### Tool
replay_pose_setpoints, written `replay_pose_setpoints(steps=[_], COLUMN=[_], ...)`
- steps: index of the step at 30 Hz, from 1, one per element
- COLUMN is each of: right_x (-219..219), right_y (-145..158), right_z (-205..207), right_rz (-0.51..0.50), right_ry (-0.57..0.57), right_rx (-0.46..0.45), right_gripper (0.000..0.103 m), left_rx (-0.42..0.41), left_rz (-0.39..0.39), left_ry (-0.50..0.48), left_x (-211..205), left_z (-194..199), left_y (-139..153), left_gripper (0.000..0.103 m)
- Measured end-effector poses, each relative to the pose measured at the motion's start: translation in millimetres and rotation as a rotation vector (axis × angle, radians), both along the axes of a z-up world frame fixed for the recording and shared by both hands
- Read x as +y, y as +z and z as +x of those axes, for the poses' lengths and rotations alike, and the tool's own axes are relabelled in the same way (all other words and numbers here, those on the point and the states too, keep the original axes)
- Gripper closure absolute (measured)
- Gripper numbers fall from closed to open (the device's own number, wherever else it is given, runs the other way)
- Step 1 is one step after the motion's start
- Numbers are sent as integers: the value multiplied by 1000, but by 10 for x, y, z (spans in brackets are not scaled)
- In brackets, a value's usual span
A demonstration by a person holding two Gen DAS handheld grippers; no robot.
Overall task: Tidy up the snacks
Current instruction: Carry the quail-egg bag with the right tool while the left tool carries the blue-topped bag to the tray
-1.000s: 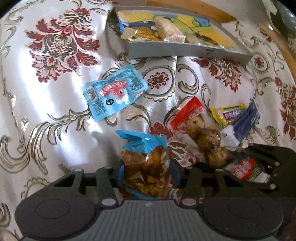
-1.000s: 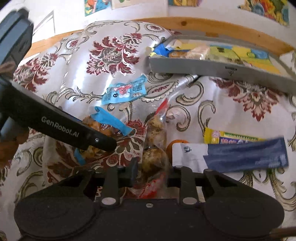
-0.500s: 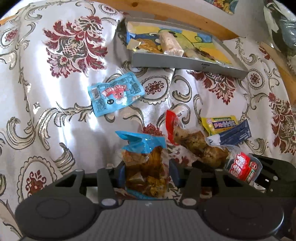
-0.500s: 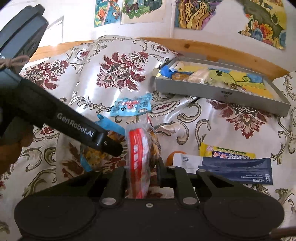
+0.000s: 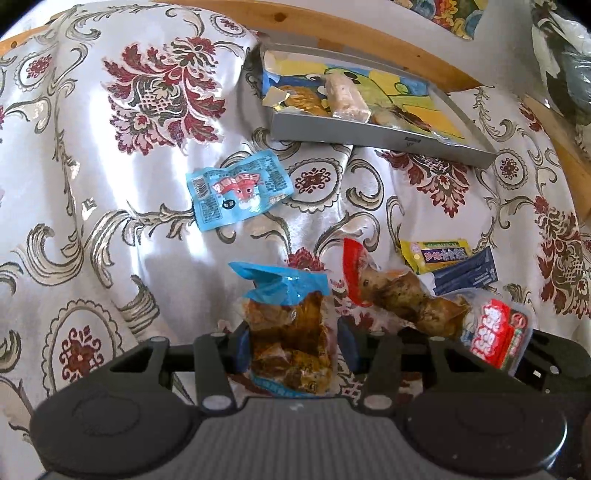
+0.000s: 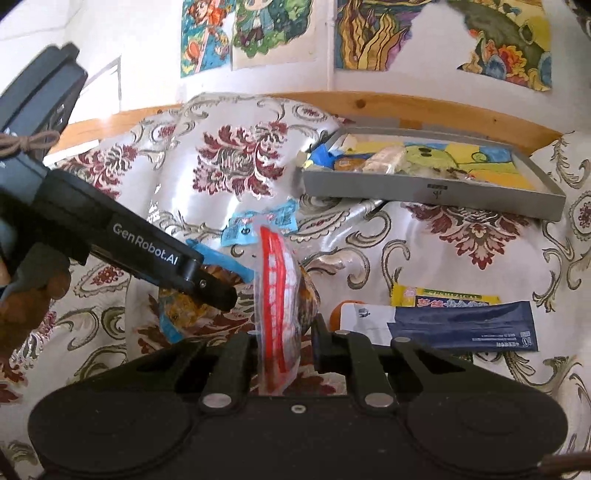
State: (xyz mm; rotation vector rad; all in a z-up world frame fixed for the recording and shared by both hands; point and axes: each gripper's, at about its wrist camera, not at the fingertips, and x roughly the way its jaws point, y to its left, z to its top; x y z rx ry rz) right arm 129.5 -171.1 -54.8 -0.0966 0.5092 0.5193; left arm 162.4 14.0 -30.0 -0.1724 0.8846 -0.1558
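Left wrist view: left tongs (image 5: 291, 343) clamped on a clear bag of brown snacks with a blue top (image 5: 290, 325), bag upright between the fingers and lifted off the cloth; just to its right, a clear packet of brown lumps with red ends (image 5: 406, 299), held at its red-printed end by the right tongs at the frame's lower right edge; beyond, on the floral cloth (image 5: 110, 147), a light blue sachet (image 5: 238, 194) lying flat and alone; to the right, a yellow packet (image 5: 436, 253) touching a dark blue sachet (image 5: 465, 271); farthest, a grey tray (image 5: 369, 138) holding several wrapped snacks.

Right wrist view: right tongs (image 6: 284, 341) closed narrow on the red-ended packet (image 6: 280, 295), seen edge-on and standing upright; left tongs (image 6: 207, 286) at left, gripping the blue-topped bag (image 6: 184, 314); dark blue sachet (image 6: 461, 325) and yellow packet (image 6: 439, 297) on the cloth to the right; grey tray (image 6: 424, 188) at the back near a wooden rail (image 6: 406, 107); paintings (image 6: 373, 33) on the wall.
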Motion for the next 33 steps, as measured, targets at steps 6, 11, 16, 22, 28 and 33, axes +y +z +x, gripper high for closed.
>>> replay_pose_setpoints(steps=[6, 11, 16, 22, 28, 33], right_x=[-34, -21, -32, 12, -25, -22], right_y=[5, -59, -114, -178, -92, 60], right_z=[-27, 33, 108, 206, 125, 110], right_rz=[13, 3, 17, -22, -7, 7], right_ry=[-3, 4, 4, -12, -8, 5], right_rx=[-11, 46, 89, 123, 55, -3], right_gripper=[90, 84, 71, 77, 78, 78], left_rx=[-3, -2, 4, 9, -1, -24], left_rz=[-20, -25, -34, -38, -44, -50], left_ry=[17, 12, 11, 15, 22, 26], left_x=[17, -1, 7, 24, 32, 26], left_z=[2, -2, -15, -22, -7, 58], left_y=[14, 13, 0, -19, 15, 92], left_gripper=[53, 53, 53, 53, 53, 53])
